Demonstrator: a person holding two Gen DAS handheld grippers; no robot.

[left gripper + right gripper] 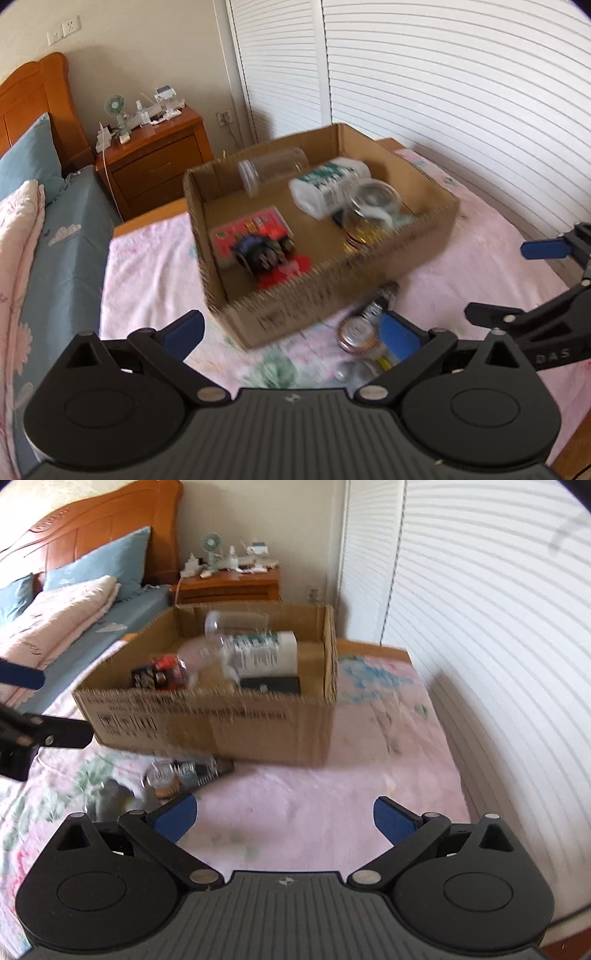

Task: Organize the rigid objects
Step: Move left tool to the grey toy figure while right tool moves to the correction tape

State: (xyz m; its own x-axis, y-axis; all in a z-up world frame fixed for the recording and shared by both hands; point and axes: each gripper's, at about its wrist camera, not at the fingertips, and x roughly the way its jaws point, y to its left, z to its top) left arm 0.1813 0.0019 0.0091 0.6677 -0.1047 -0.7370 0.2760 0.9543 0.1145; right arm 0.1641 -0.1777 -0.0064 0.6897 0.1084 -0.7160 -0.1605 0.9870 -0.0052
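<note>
Although both views are smeared by motion, the layout reads clearly from the tools outward. Left gripper (291,334), black with blue pads: jaws spread wide, nothing between them, touching nothing. Right gripper (282,818), of the same build: jaws likewise spread wide and empty, hovering over bare pink floral bedspread (295,805).

Nearest loose items: a small cluster on the bedspread comprising a squat round metal can with a silvery lid (356,332), a short clear glass jar (162,773) and a dark slim cylindrical piece (218,766) behind it; finer identification is not possible through the blur. In the left wrist view the cluster lies just ahead of the left gripper, beside its right-hand pad. In the right wrist view it lies forward and to the left, outside the span of the right jaws. The left gripper is judged the nearer. The dark piece appears to lie with its long axis pointing roughly toward the box, so a grasp across that axis would suit it.

Beyond the cluster: a shallow open brown cardboard box (332,295), its near wall just behind the loose items. Contents: a red flat packet (251,229), a dark blue toy-like object (258,254), a white bottle with green print lying on its side (328,184), a clear glass jar with gold contents (369,210) and a clear plastic jar lying on its side (273,166).
</note>
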